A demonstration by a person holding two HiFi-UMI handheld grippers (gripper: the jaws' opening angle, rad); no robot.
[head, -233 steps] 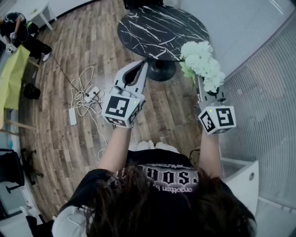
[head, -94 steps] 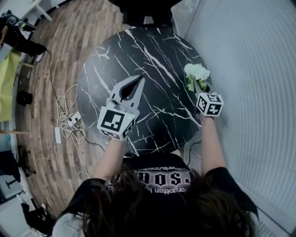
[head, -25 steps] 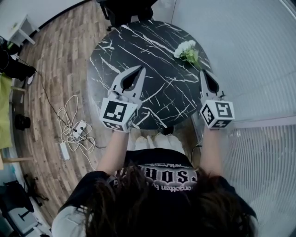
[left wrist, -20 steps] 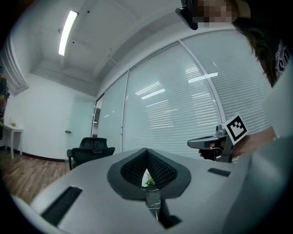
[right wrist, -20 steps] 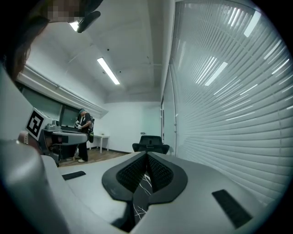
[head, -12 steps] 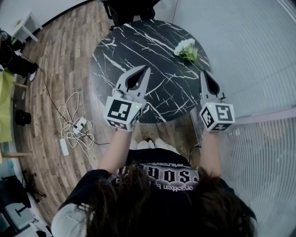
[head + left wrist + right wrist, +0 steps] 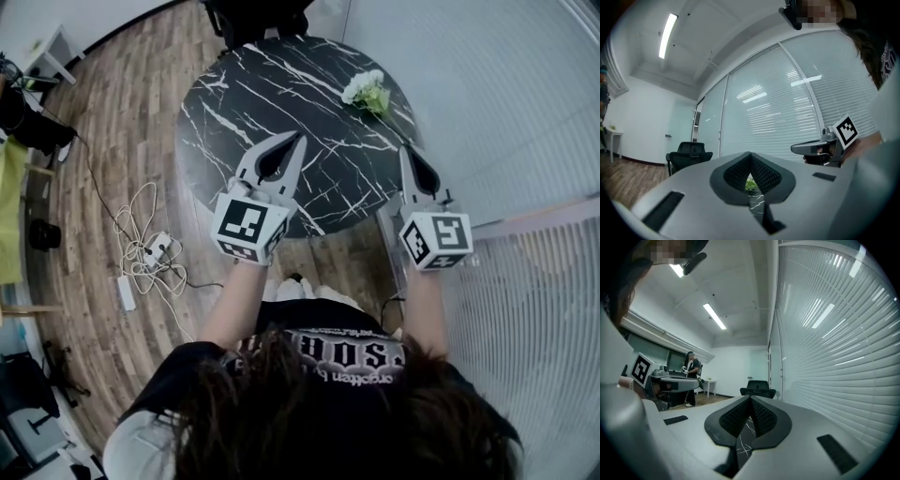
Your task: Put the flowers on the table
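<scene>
1. My right gripper [image 7: 407, 152] is closed on nothing. The flowers [image 7: 366, 92] lie on the table [image 7: 272, 84] ahead of it, slightly left and apart.
2. My left gripper [image 7: 294, 141] is also closed and empty, with the flowers ahead to its right.

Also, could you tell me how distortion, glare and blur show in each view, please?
Head view: fisheye bends the blinds; the flowers look sharp. Left gripper view: the ceiling light is blown out. Right gripper view: the slats bow.
</scene>
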